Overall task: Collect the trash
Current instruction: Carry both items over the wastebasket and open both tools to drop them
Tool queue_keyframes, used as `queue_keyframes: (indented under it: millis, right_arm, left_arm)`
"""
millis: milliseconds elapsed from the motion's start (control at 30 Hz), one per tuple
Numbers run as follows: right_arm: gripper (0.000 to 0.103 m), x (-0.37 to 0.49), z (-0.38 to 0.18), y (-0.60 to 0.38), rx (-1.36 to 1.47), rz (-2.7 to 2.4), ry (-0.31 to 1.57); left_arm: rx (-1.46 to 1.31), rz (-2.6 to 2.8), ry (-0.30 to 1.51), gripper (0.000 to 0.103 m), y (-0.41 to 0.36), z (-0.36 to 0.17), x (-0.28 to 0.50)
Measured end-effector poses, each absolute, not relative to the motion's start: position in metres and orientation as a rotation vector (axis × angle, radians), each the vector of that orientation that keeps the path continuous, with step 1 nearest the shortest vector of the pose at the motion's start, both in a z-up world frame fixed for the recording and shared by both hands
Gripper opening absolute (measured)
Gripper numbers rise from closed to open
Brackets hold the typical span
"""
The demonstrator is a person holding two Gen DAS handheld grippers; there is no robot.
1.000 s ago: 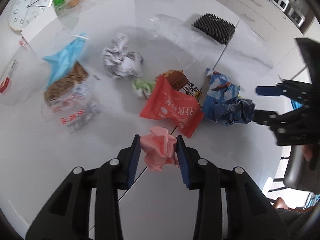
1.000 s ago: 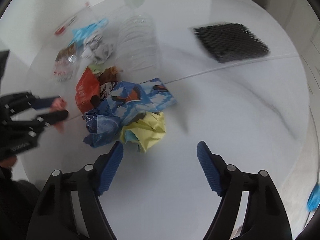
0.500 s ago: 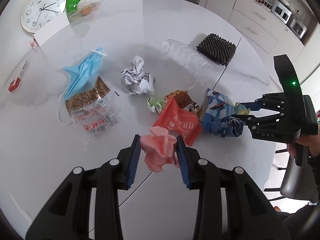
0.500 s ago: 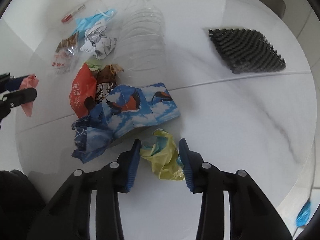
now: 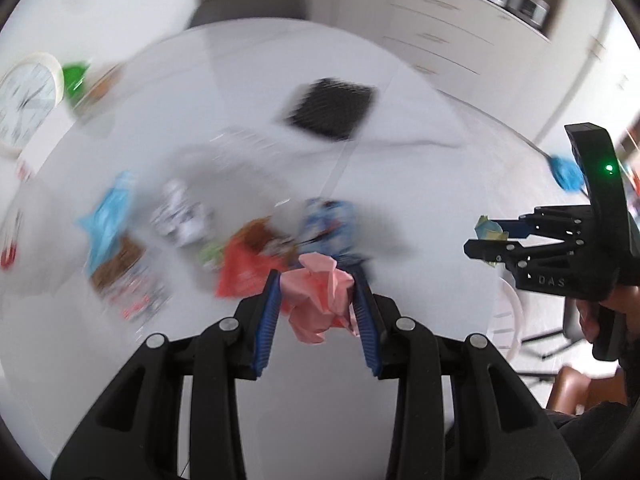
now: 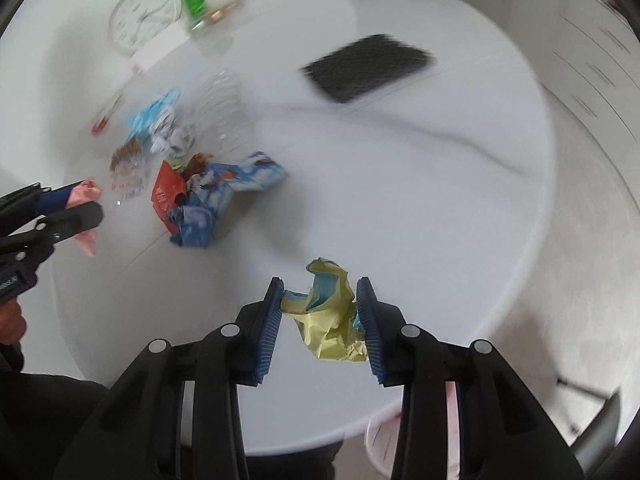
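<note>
Now the pink paper wad [image 5: 318,300], crumpled and soft, sits clenched in the left gripper [image 5: 317,312], clear of the worktop [image 5: 260,80]. A yellow wad [image 6: 328,316] with a blue streak is likewise pinched by the right gripper [image 6: 320,322]. Both loads look mid-carry, so the step in hand seems to be transport; next comes finding a bin, perhaps the pale container [image 6: 384,440] beneath the near edge. More litter remains left of centre: a red wrapper [image 6: 166,194], blue printed paper [image 6: 224,196], a face mask [image 5: 108,216].

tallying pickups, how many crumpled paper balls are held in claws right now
2: the pink paper ball in the left claw, the yellow paper ball in the right claw. More crumpled trash lies on the table.
</note>
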State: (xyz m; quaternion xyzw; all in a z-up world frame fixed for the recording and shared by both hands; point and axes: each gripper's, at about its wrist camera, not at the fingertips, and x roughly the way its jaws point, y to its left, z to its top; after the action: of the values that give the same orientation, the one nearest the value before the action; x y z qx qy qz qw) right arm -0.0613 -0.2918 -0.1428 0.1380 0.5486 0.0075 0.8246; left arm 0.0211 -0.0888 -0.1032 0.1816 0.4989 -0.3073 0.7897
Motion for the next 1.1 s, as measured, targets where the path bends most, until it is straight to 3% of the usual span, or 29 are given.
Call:
queue_keyframes:
  millis: [467, 700, 767, 900, 1100]
  right_arm:
    - [0.038, -0.25, -0.143, -0.375, 0.541, -0.416, 1.142]
    - [0.038, -0.3, -0.154, -0.393, 0.603, -0.483, 1.14]
    - [0.039, -0.306, -0.156, -0.395, 0.611, -0.486, 1.139]
    - [0.039, -0.308, -0.158, -0.396, 0.62, -0.492, 1.134]
    - [0.04, -0.313, -0.158, -0.397, 0.617, -0.493, 1.133]
  left_arm:
    - [0.644, -1.241, 1.125, 0.036, -0.28, -0.125, -0.108]
    - [0.752, -1.376, 1.184, 0.036, -0.329, -0.149, -0.153]
    - [0.771, -1.393, 1.196, 0.042, -0.336, -0.154, -0.161]
    - [0.755, -1.374, 1.231, 0.065, -0.34, -0.158, -0.171]
    - [0.754, -1.333, 1.194, 0.077, -0.333, -0.153, -0.171]
